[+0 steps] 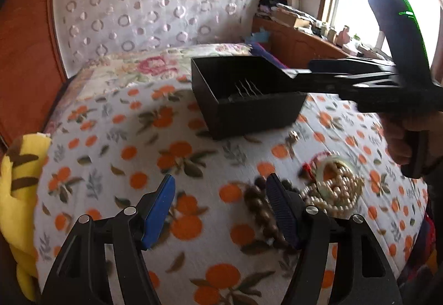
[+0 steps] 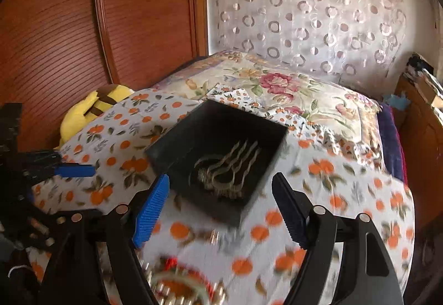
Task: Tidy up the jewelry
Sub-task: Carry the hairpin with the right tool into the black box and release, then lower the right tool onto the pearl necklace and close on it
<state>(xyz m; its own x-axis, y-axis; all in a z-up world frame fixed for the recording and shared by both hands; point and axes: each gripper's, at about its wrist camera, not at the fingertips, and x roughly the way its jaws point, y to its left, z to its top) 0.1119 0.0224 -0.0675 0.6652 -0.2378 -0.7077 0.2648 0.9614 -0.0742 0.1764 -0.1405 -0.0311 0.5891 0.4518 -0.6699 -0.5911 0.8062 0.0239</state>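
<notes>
Both tools open over the bed — box ahead, jewelry heap nearer you.

Your left tool (image 1: 221, 205) hangs above the orange-print blanket (image 1: 133, 155) with its jaws spread wide and nothing between them; a string of brown beads (image 1: 263, 211) lies just behind its right finger. Your right tool (image 2: 221, 205) is likewise wide open and empty, held over the near edge of the black box (image 2: 177, 139), which sits on the blanket with a metal hair comb (image 2: 227, 166) inside. The jewelry pile (image 1: 335, 183) — pale bead strands, a pale bangle, something red — rests on the blanket near the box, apart from it; blur hides the finer pieces. A yellow plush toy (image 1: 19, 166) lies at the bed's left edge.
</notes>
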